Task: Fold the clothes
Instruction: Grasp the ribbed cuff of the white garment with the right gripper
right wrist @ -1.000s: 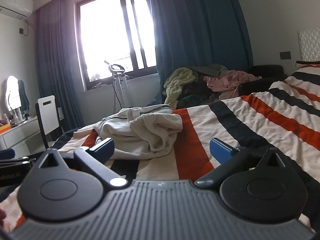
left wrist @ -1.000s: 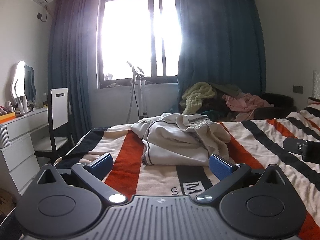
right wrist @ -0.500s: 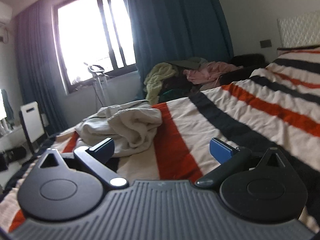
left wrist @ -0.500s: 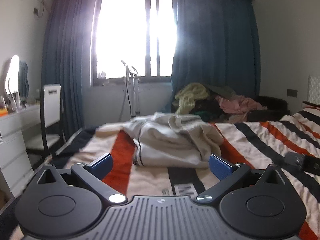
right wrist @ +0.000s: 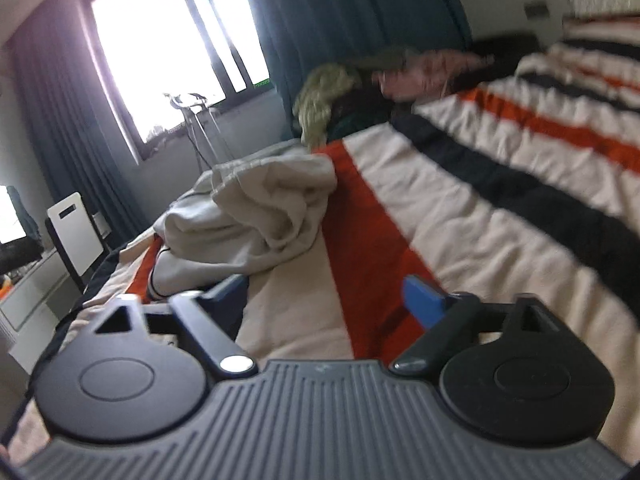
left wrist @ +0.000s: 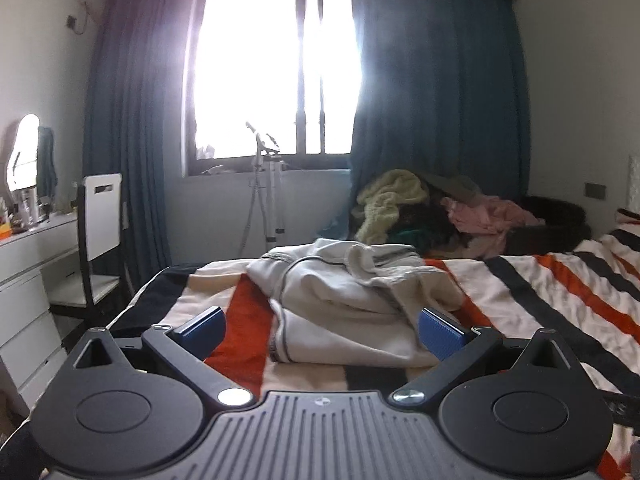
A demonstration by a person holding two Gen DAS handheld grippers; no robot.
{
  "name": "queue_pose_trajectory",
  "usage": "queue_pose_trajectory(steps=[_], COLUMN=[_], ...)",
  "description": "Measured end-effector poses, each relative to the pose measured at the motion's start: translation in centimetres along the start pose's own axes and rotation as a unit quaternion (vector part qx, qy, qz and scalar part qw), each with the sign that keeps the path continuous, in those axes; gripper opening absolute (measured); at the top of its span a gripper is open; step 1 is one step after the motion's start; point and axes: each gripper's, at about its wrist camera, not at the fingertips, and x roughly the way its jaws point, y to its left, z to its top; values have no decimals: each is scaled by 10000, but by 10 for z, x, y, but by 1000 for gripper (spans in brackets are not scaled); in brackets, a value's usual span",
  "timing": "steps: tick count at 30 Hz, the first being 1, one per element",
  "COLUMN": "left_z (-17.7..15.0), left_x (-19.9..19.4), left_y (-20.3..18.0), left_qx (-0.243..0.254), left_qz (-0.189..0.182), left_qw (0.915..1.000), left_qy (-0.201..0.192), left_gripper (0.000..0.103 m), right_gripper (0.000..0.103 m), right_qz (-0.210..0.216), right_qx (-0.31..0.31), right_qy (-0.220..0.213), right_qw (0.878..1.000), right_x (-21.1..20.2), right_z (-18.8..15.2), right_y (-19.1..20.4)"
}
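Observation:
A crumpled cream garment with dark piping (left wrist: 344, 304) lies on the striped bed (left wrist: 532, 300). My left gripper (left wrist: 322, 332) is open and empty, low over the bed just in front of the garment. In the right wrist view the same garment (right wrist: 256, 216) lies ahead to the left. My right gripper (right wrist: 328, 300) is open and empty, tilted, over the bedspread (right wrist: 480, 208) to the garment's right.
A pile of other clothes (left wrist: 436, 208) sits at the far side of the bed under blue curtains. A white chair (left wrist: 98, 232) and white dresser (left wrist: 28, 280) stand left of the bed. A metal stand (left wrist: 266, 188) is by the window.
My left gripper has come closer to the garment. My right gripper has tilted and swung right and forward over the bed; its view is now motion-blurred. Both stayed open.

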Motion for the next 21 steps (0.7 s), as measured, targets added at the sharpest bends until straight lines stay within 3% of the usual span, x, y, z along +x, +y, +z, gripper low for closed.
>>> queue_pose_trajectory(steps=[6,9,10,16,21], left_z=[-17,-27,-30,-51,-70], left_x=[22,34,38,60,76], left_y=[33,50,56,87,95], left_qx=[-391,-655,-744,-1252,-1442], left_qz=[149,266,306,459,330], left_qw=[9990,9969,9959,9876,9835], left_qy=[127,341,412,829,1042], left_gripper=[103,103,103,103,103], right_gripper=[68,42,37,36,36], right_qz=[167,86,47,-379,-357], right_qx=[135,-103,-114,39,-90], right_qy=[211,238,263,-39,126], right_qw=[9995,9996,9996,9993,9992], right_x=[87,138,153,210,243], right_z=[8,13,14,25,36], right_y=[19,35,39,50,60])
